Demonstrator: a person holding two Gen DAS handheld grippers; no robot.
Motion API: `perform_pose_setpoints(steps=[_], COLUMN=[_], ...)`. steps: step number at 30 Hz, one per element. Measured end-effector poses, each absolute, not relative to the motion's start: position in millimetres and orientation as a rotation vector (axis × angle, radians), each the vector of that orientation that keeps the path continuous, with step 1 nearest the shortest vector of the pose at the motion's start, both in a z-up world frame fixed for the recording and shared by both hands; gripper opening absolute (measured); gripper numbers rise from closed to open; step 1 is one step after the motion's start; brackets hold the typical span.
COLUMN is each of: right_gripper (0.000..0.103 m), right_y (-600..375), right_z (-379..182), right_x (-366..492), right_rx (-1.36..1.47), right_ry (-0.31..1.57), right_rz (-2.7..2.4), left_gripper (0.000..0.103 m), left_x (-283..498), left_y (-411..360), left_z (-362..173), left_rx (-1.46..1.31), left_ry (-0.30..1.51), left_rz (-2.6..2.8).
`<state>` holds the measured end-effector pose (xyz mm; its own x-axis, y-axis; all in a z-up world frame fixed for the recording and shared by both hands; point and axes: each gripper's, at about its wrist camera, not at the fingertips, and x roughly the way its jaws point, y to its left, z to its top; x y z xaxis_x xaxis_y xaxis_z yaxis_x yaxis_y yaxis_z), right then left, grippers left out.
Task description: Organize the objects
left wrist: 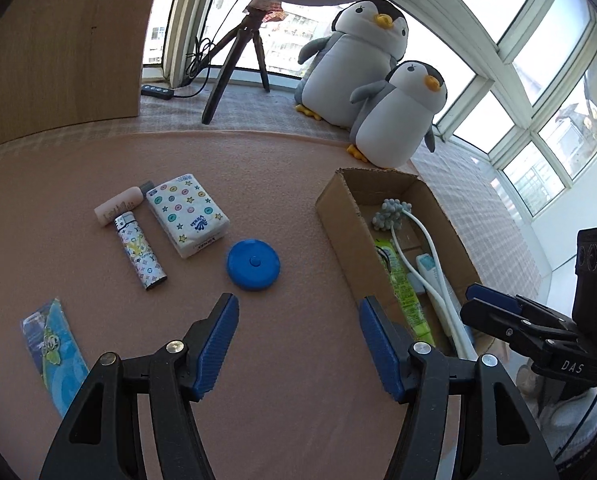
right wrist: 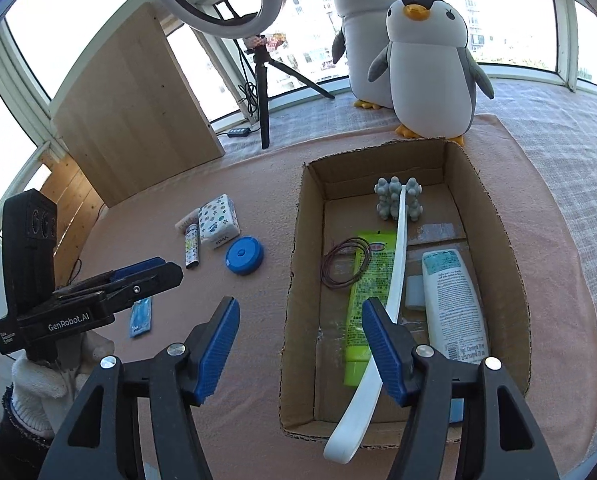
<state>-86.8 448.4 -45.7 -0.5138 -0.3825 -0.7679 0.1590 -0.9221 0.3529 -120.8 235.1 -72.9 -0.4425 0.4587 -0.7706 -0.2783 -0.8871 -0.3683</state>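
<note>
Five loose items wait on the desk (left wrist: 298, 420), the blue disc (left wrist: 253, 265) at twelve o'clock of the released left tool (left wrist: 298, 344) (right tool (right wrist: 298, 344) likewise empty), so grasping it for the cardboard box (right wrist: 494, 216) seems next.

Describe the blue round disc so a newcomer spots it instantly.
Start at the open cardboard box on the pink mat. Just left of it, on the mat, lies the blue disc, nearest the tissue pack. It is the only round, plain blue item, with a small central button.

Matt corrugated cardboard box (right wrist: 494, 216) on fuzzy pink cloth (left wrist: 278, 360); glossy blue plastic disc (left wrist: 253, 265); plush penguins (left wrist: 398, 116).
</note>
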Motion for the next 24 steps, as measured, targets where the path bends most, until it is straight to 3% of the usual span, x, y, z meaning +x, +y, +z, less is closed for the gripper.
perform_pose_setpoints(steps=[12,24], right_gripper=[0.066,0.066], right_y=[361.5,256.5], right_z=[-65.5,-106.6], right_x=[-93.4,-126.7], right_rx=[1.340,1.494], right_ry=[-0.284,-0.194], right_rz=[-2.298,-2.108], left_gripper=[0.067,0.067], left_x=[-85.4,-76.6], left_y=[105.6,42.5], left_z=[-106.6,-134.5], left_rx=[-1.475,-1.549], left_ry=[-0.378,-0.448], left_rz=[2.456,2.437])
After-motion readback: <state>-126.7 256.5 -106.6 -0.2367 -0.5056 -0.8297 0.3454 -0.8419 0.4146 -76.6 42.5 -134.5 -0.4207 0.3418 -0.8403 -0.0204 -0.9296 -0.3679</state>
